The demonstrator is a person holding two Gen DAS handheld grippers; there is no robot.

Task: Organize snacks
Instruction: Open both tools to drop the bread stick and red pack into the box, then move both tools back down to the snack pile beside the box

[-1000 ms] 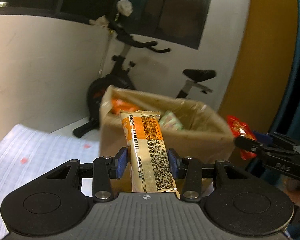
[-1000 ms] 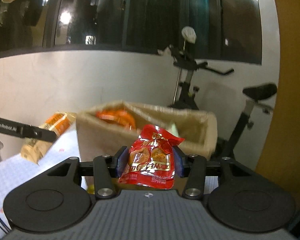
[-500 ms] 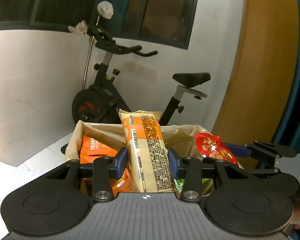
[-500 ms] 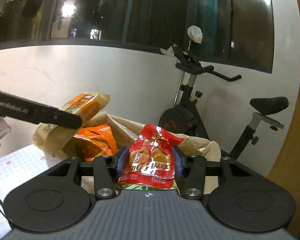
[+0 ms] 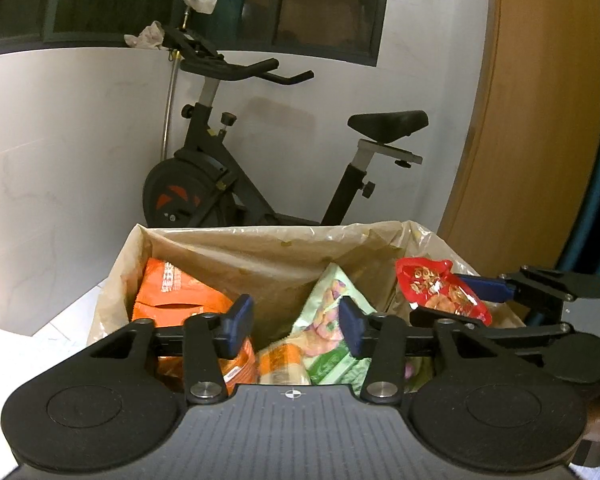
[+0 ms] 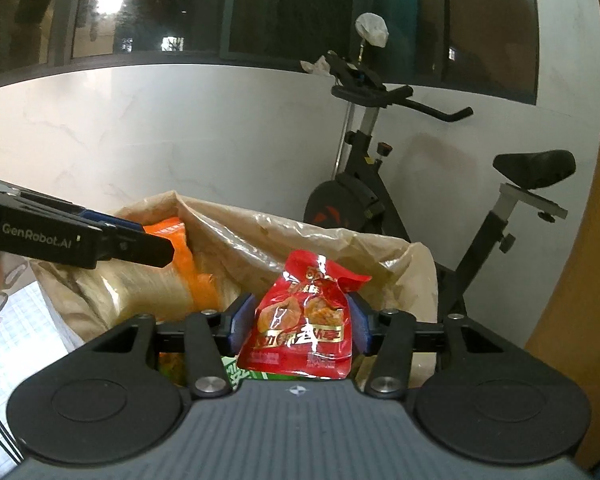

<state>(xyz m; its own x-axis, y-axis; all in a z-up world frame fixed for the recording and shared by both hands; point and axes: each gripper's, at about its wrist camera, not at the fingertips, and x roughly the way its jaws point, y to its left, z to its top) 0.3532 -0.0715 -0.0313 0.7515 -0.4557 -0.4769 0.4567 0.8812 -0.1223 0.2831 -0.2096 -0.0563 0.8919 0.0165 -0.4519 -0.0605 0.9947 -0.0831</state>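
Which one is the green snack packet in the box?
Find the big box lined with a crinkly plastic bag, in front of the exercise bike. Inside, the green packet stands tilted near the middle. It is the only pale green one, with pink rings printed on it; the packets on its left are orange.

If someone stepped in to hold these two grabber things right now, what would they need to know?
Left gripper: jaws have just been opening, nothing between them. The orange-and-cream packet it carried now lies in the lined box, below the jaws.
Right gripper: shut on the red snack pouch, held over the box's right side, jaws easing slightly.
In the box: orange packs on the left, a green pack in the middle.
Done: left packet dropped in.
Left: release the red pouch into the box, then pull both grippers back, probably for more snacks.
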